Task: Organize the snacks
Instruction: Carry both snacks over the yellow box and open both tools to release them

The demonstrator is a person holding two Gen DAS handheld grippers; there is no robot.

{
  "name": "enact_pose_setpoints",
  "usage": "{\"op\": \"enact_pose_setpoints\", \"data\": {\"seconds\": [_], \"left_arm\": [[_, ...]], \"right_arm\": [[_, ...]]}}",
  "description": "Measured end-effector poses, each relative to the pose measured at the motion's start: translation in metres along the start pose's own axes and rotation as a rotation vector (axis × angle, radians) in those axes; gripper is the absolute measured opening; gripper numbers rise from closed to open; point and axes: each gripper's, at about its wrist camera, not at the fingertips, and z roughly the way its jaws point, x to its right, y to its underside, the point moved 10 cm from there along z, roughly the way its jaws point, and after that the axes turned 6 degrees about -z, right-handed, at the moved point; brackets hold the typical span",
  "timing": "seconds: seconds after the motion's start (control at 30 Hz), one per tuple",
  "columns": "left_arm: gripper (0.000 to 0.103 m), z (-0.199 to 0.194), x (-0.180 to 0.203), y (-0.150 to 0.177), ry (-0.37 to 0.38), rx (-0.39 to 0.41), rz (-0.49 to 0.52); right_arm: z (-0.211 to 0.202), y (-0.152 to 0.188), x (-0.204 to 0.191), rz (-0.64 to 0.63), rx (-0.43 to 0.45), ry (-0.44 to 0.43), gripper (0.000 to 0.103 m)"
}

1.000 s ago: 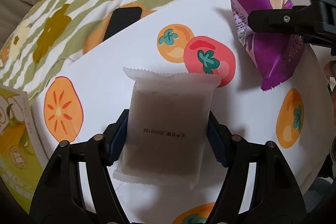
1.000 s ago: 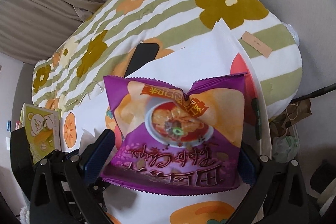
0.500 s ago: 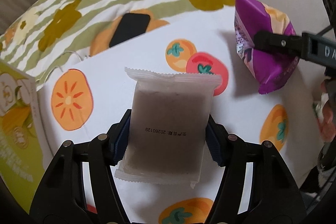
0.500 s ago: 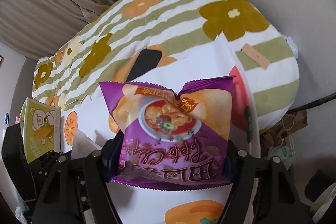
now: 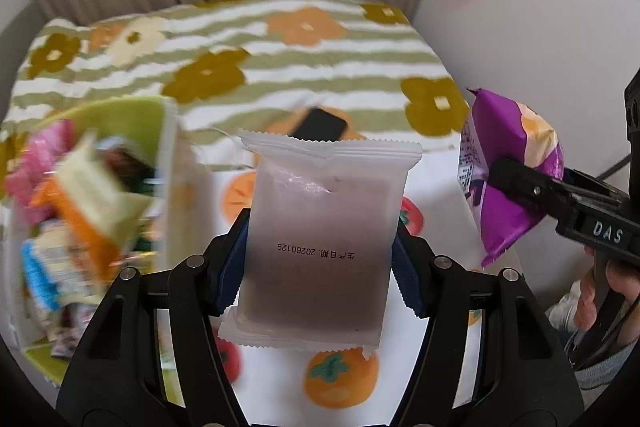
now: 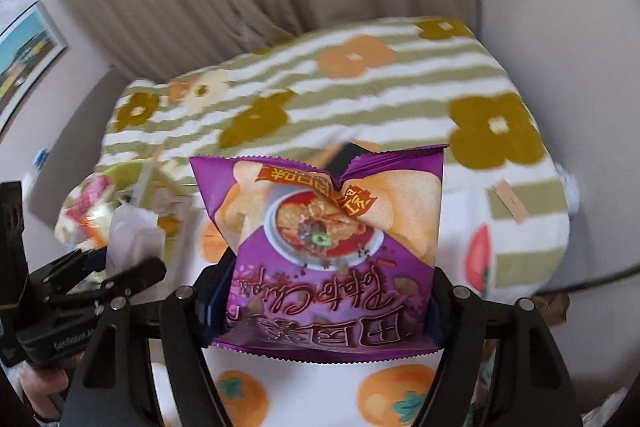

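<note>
Left gripper (image 5: 318, 263) clamped on frosted white snack packet (image 5: 324, 239), blue pads pressing both long edges around the lower half; crimped top seal sticking out past the fingertips, bottom seal hanging back toward the camera. Date print upside down on the face. Packet lifted clear of the persimmon-print white cloth (image 5: 276, 379) below.

Right gripper (image 6: 326, 301) squeezed onto purple chip bag (image 6: 324, 239); jaws have just been closing, bag between them, lower sides pinched in, top seam creased and buckled. Most of the bag reaching beyond the fingers, held above the cloth. Seen from the left wrist as well: bag at right (image 5: 508, 171), one black finger across its side, a hand (image 5: 600, 291) on the handle.

Green snack box (image 5: 100, 195) at left, blurred, packets piled inside. Black phone (image 5: 320, 125) on the striped flower blanket (image 5: 256, 43), partly hidden behind the white packet.
</note>
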Motion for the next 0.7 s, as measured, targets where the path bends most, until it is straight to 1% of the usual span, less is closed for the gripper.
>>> {"op": "enact_pose_setpoints", "data": {"seconds": [0.13,0.27,0.37,0.5,0.6,0.7], "left_arm": [[0.06,-0.04,-0.04,-0.005,-0.016,0.051,-0.03],[0.06,-0.074,-0.092,-0.006,-0.045,0.081,-0.06],[0.06,-0.098,-0.14,-0.001,-0.072,0.098,-0.089],[0.06,-0.111,-0.193,0.009,-0.101,0.085,-0.106],[0.06,-0.109,-0.231,0.021,-0.124,0.06,-0.11],[0.06,-0.1,-0.261,0.035,-0.112,0.027,-0.118]], "right_arm": [[-0.012,-0.009,-0.061,-0.067,0.036,-0.05,0.07],[-0.017,-0.012,-0.126,-0.118,0.065,-0.088,0.07],[-0.013,-0.009,-0.168,-0.151,0.067,-0.109,0.07],[0.0,0.001,-0.223,-0.156,0.058,-0.138,0.07],[0.011,0.011,-0.252,-0.156,0.044,-0.142,0.07],[0.02,0.02,-0.272,-0.144,0.027,-0.133,0.07]]}}
